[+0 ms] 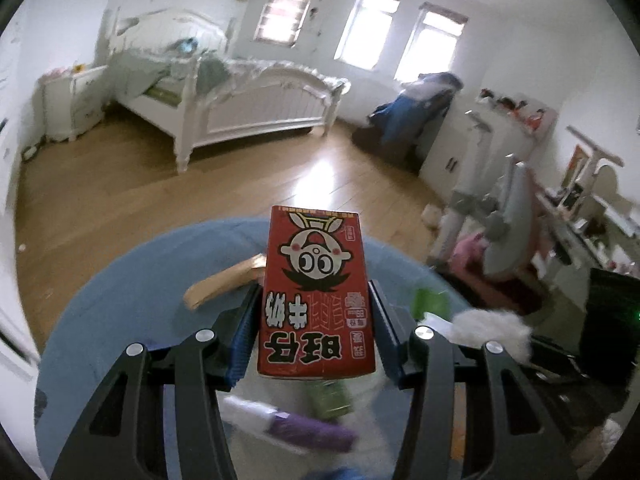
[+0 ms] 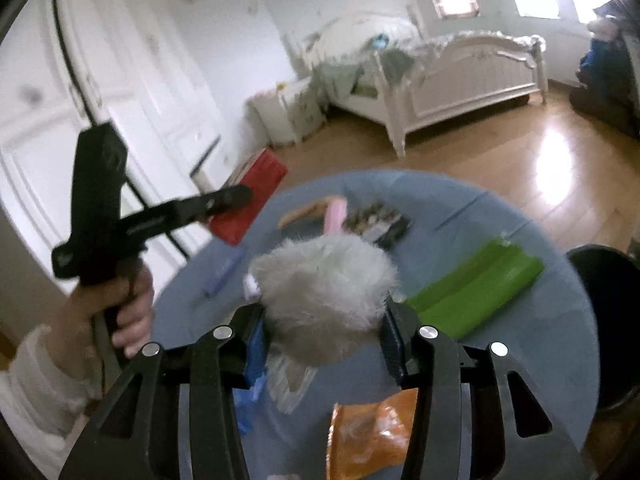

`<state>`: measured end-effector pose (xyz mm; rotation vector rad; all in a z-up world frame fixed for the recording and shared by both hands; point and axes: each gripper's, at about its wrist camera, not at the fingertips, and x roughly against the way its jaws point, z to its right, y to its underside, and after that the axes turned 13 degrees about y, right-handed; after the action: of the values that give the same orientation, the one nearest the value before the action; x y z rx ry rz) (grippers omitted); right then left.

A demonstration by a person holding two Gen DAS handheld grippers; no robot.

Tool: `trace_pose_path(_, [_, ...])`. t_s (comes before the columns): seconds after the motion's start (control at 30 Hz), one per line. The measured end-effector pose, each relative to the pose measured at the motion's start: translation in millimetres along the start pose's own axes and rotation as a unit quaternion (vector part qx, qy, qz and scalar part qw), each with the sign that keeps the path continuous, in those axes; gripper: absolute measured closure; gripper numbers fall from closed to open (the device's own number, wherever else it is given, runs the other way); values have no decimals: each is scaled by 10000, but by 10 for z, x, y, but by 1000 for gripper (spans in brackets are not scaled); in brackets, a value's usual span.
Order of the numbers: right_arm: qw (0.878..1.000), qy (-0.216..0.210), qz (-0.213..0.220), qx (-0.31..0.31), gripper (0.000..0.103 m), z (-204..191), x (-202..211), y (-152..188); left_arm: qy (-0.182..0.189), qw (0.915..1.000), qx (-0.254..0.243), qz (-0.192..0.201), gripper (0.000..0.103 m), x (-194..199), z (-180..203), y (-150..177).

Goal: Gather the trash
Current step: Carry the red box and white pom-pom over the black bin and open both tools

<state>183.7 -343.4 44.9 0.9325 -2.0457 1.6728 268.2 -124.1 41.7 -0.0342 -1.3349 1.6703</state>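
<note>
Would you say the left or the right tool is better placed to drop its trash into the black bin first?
Probably the right tool: it grips the white fluffy wad and the black bin sits just beside it. The left tool holds the red carton farther off.

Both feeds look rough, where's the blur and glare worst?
Left wrist: red carton in the left claw is sharp, items beneath it smeared, window glare on the floor. Right wrist: white fluff and green wrapper soft, background blurred.
</note>
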Motion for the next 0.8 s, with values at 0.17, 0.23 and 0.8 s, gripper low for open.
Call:
trace_pose_path(0.17, [9984,182,380,-372,56,390,284,-82,335,9989,-315,-107,52,-201,478,-131])
trace_pose_path(0.23, [9969,296,490,-532,56,558,377,-97,473,9976,-453,-224,52,-357,675,-164])
trace_pose_path(0.8, [9724,996,875,-1921,56,2137,793,211,1437,9798,-775,-1152,51,-1551,1678,-35])
